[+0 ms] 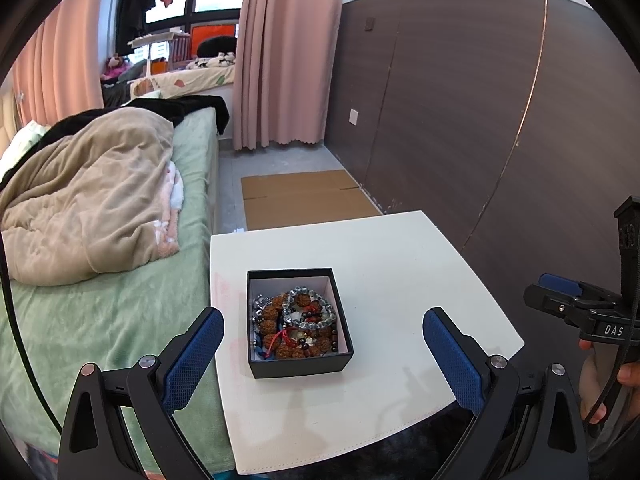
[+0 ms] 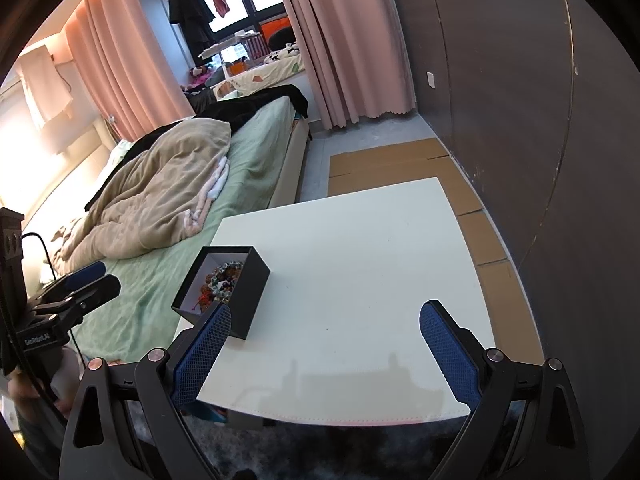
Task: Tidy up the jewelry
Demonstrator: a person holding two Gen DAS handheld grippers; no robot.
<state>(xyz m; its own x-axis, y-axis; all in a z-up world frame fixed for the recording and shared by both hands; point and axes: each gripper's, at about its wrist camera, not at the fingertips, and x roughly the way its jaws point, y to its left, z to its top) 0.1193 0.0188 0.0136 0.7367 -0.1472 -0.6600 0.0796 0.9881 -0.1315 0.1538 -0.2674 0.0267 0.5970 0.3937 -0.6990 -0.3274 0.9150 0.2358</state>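
Observation:
A black open box (image 1: pixel 298 364) with a white lining stands on the white table (image 1: pixel 400 272), near its left edge. Inside lie tangled bead bracelets (image 1: pixel 298 322): brown seed beads, grey metal beads and red cord. My left gripper (image 1: pixel 323 332) is open, its blue pads either side of the box and nearer the camera. In the right wrist view the box (image 2: pixel 240 300) sits at the table's (image 2: pixel 360 260) left side with bracelets (image 2: pixel 222 282) showing inside. My right gripper (image 2: pixel 325 326) is open over bare table, right of the box. Each gripper shows at the other view's edge.
A bed (image 1: pixel 120 312) with green sheet and beige blanket (image 1: pixel 88 200) butts against the table's left edge. Flat cardboard (image 1: pixel 300 198) lies on the floor beyond the table. A dark panelled wall (image 1: pixel 480 100) runs along the right. A dark shaggy rug (image 2: pixel 320 448) lies below the near edge.

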